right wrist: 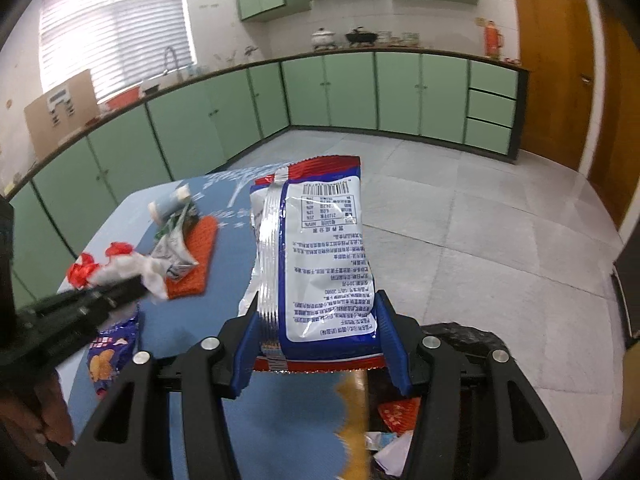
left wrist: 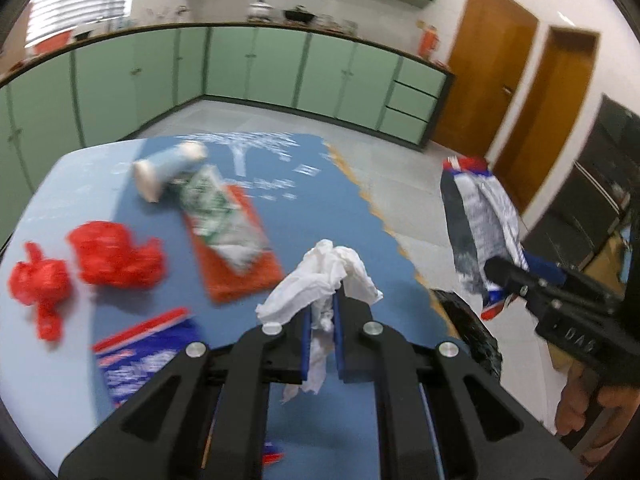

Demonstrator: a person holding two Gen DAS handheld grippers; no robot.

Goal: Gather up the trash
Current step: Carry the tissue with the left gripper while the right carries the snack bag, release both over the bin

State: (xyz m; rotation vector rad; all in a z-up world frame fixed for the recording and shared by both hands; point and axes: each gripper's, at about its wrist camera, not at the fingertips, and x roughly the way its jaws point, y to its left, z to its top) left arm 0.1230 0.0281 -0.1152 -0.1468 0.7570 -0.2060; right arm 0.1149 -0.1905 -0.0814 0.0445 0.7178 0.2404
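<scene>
My left gripper (left wrist: pixel 322 312) is shut on a crumpled white tissue (left wrist: pixel 320 280) and holds it above the blue table (left wrist: pixel 320 220). My right gripper (right wrist: pixel 316 332) is shut on a white, blue and red snack bag (right wrist: pixel 316 252), held upright beyond the table's right edge over a black-lined trash bin (right wrist: pixel 460 336). The snack bag also shows in the left wrist view (left wrist: pixel 480 232), with the right gripper (left wrist: pixel 504 276) on it. The left gripper (right wrist: pixel 136 286) with the tissue (right wrist: pixel 132 274) shows at the left of the right wrist view.
On the table lie two red plastic bags (left wrist: pixel 116 256), a green-white wrapper (left wrist: pixel 216 216) on an orange cloth (left wrist: pixel 240 272), a pale blue tube (left wrist: pixel 168 168) and a blue snack packet (left wrist: pixel 144 356). The bin (left wrist: pixel 472 332) holds some trash. Green cabinets stand behind.
</scene>
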